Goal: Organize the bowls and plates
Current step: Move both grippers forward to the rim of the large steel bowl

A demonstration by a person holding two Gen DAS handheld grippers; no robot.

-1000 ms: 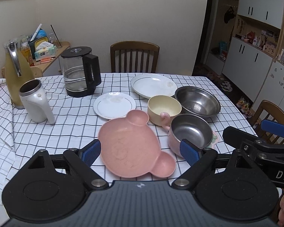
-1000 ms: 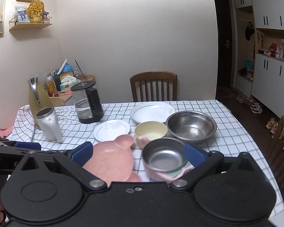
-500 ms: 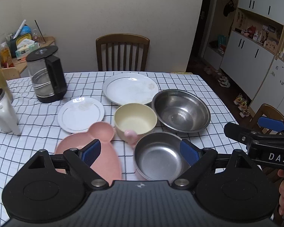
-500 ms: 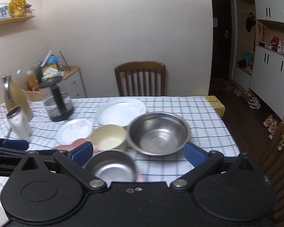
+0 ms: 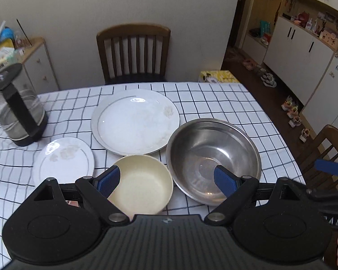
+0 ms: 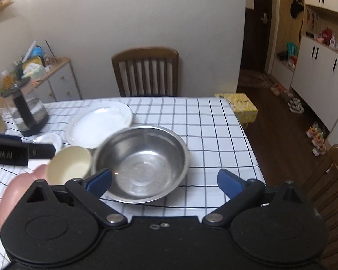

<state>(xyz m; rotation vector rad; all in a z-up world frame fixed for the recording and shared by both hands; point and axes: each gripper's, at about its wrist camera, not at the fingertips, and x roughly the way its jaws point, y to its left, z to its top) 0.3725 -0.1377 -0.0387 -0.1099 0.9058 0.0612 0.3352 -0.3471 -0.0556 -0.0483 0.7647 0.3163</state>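
Left gripper (image 5: 166, 177): we are holding its jaws spread wide, gripping nothing, above the cream bowl (image 5: 142, 184) and the near-left rim of the steel bowl (image 5: 214, 157).
Right gripper (image 6: 164, 180): we are holding its jaws wide apart too, nothing between them, over the steel bowl's (image 6: 142, 164) near side.
Edges: the table (image 5: 247, 112) is showing its right edge just right of the steel bowl, and its far edge is meeting a wooden chair (image 5: 133, 51).
Open room: bare checked cloth is lying far and right of the steel bowl (image 6: 209, 130).
Count: we are seeing two white plates, the big plate (image 5: 135, 121) far and the small plate (image 5: 63, 157) left; two bowls; one kettle (image 5: 15, 110) at far left.
Touching: the cream bowl and steel bowl are sitting rim to rim; the big plate is lying just beside both.
Only in the right view: a pink plate (image 6: 18, 191) is showing at near left, blurred.
Only in the left view: the small plate is showing whole.
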